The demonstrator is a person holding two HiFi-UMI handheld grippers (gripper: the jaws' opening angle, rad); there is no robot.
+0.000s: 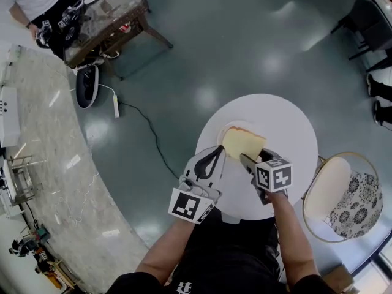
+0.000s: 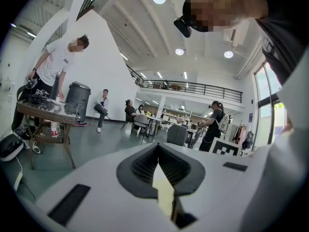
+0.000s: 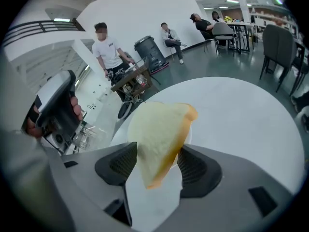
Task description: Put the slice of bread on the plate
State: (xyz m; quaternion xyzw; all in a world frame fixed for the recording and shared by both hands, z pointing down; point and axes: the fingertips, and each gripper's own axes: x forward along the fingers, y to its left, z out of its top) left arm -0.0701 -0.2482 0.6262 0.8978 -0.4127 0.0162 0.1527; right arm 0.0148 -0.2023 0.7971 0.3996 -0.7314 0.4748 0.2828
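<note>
**Right Gripper at Plate: Slice Between Wide Jaws**

The right gripper [image 3: 155,162] is standing with its jaws wide apart. The slice of bread [image 3: 161,129] is sitting between them, and the pads seem to be flanking it rather than squeezing it. The slice is leaning on edge, its long axis running from the jaw gap toward the upper right of the right gripper view, crust to the right. The plate [image 1: 229,127] is lying directly under the slice, at the centre of the head view, on the left part of the round white table [image 1: 288,118]. The right gripper is the nearer tool, so the coming move is probably a short lowering. The left gripper [image 1: 210,162] is keeping its jaws together, gripping nothing visible, just left of the plate.
</note>
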